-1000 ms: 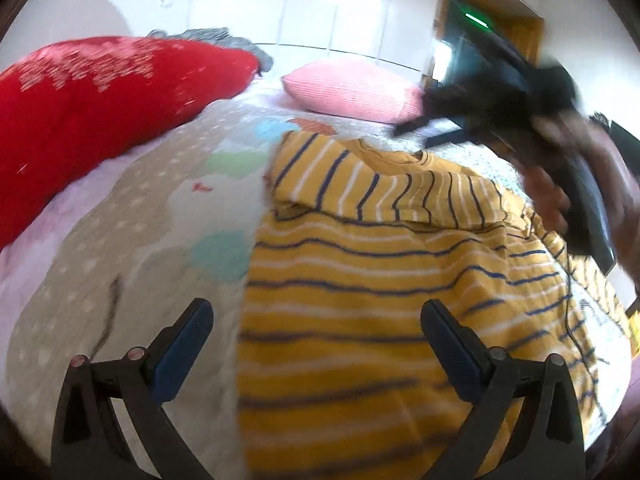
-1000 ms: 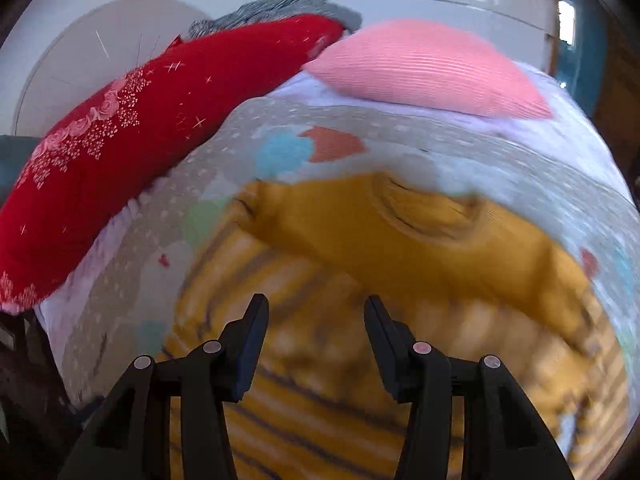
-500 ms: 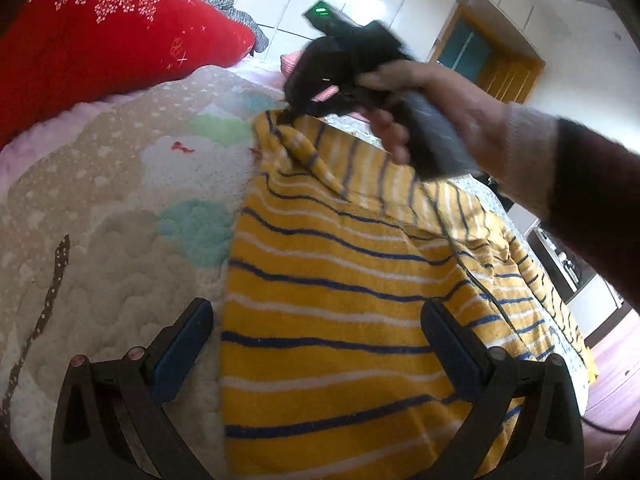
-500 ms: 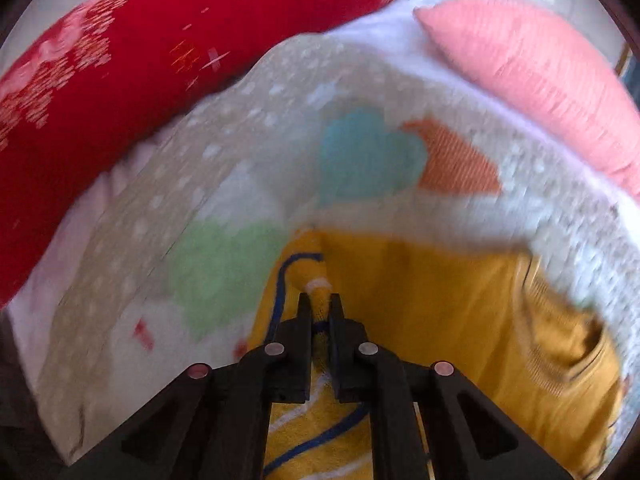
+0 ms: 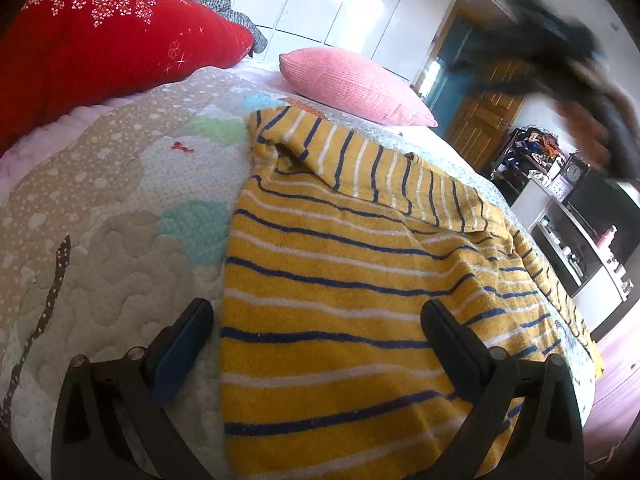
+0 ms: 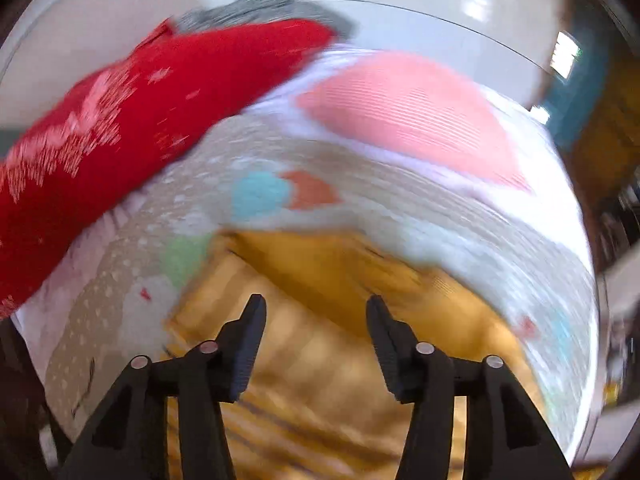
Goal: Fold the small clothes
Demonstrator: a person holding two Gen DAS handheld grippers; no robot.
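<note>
A yellow top with blue and white stripes [image 5: 344,280] lies flat on the quilted bed cover [image 5: 100,208], with a sleeve folded across its upper part [image 5: 360,164]. My left gripper [image 5: 316,324] is open and empty, low over the top's near hem. My right gripper [image 6: 316,320] is open and empty, held above the top [image 6: 320,360] in a blurred view. In the left wrist view the right gripper and hand [image 5: 580,92] show blurred at the upper right, raised above the bed.
A red floral duvet [image 5: 100,40] lies along the left. A pink pillow [image 5: 352,84] lies at the head of the bed. A wooden door [image 5: 488,120] and shelves with clutter [image 5: 568,216] stand to the right, beyond the bed edge.
My right gripper was shut on the top's far left corner half a second ago; it has let go, opened and lifted away to the right. The folded sleeve now lies on the top.
</note>
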